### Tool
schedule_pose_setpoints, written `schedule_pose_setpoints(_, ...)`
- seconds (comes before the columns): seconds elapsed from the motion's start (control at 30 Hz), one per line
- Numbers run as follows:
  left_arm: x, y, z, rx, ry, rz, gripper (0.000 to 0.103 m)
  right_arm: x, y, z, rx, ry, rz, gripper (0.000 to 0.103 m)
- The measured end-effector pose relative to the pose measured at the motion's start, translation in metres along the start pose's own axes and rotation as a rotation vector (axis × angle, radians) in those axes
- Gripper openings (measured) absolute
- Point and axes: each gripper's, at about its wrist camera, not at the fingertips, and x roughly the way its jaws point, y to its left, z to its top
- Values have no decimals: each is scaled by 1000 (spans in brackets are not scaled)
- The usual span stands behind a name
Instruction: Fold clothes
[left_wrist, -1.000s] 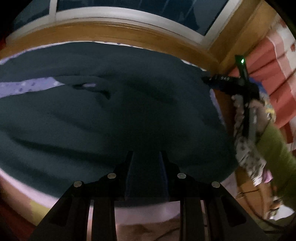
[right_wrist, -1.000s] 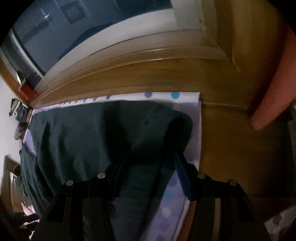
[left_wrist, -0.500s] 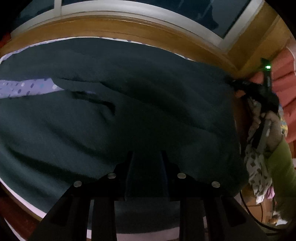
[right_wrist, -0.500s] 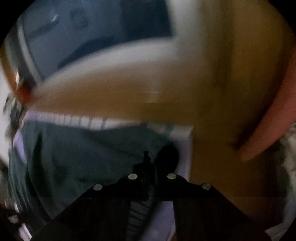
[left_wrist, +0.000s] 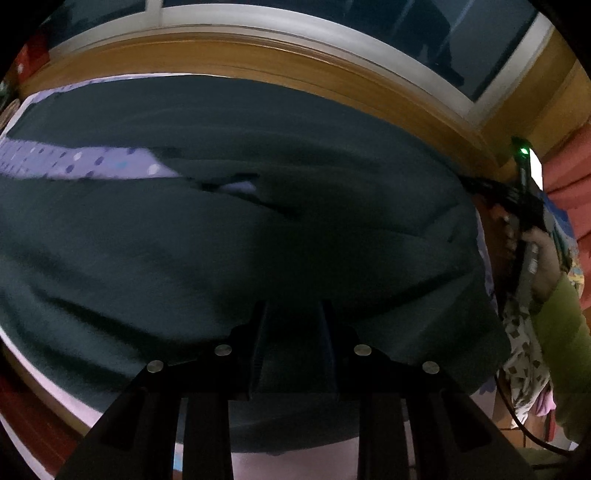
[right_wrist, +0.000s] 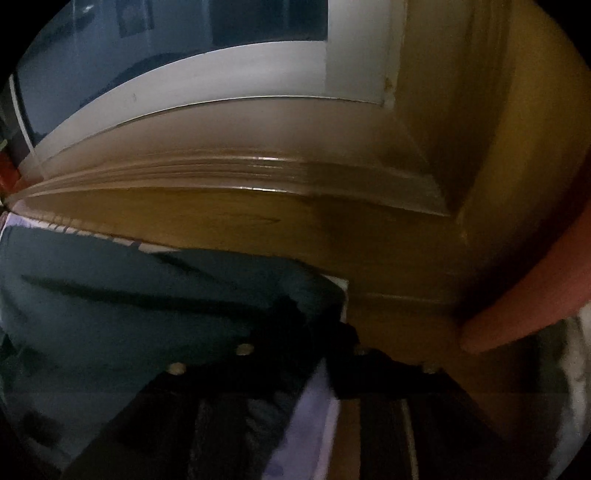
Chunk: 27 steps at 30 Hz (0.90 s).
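Right wrist | right gripper (right_wrist: 317, 332) now shut on garment (right_wrist: 147, 295) corner

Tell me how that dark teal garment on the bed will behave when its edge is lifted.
The dark teal garment is probably floppy: it lies in soft folds and sags between the left claw and right claw. Likely fairly heavy, given its thick, fleecy look. Unlikely to slip; the fabric looks matte.

a dark teal garment (left_wrist: 258, 240) lies spread wide over the dotted lilac sheet (left_wrist: 85, 164), rumpled in long soft folds. a strip of sheet shows through a gap left of its middle. its far edge runs along the sheet's far edge.
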Motion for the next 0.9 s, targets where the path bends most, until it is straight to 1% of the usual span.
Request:
schedule_pose_setpoints(0.03,-2,2,-2,-8,-7,2,26,-9,-1,-1,-1,-5,-7,36)
schedule_pose_setpoints(0.1,-6,8,-6,-18,-16,9,26,-35,-3,-7,-21,-45,4,45)
schedule_pose_setpoints(0.17,-11,16,-10,-28,-24,17,26,-66,0,-20,-73,-78,12,49)
schedule_pose_setpoints(0.27,-18,25,-16,-35,-27,23,26,-108,16,-48,-176,-110,28,51)
schedule_pose_setpoints(0.33,-24,33,-21,-38,-26,15,26,-135,36,-74,-243,-120,62,52)
schedule_pose_setpoints(0.37,-23,35,-23,-35,-24,11,26,-147,53,-91,-272,-118,100,53)
schedule_pose_setpoints(0.53,-31,49,-34,-9,-5,0,26,-173,152,-147,-396,-53,342,53)
schedule_pose_setpoints(0.63,-41,63,-46,-7,3,-7,26,-177,205,-182,-475,-15,450,53)
schedule_pose_setpoints(0.77,-41,67,-53,19,22,-6,26,-155,259,-204,-565,30,503,53)
schedule_pose_setpoints(0.83,-45,69,-60,43,26,3,26,-150,281,-215,-609,29,498,53)
schedule_pose_setpoints(0.9,-48,71,-66,66,30,13,26,-143,297,-222,-650,12,466,53)
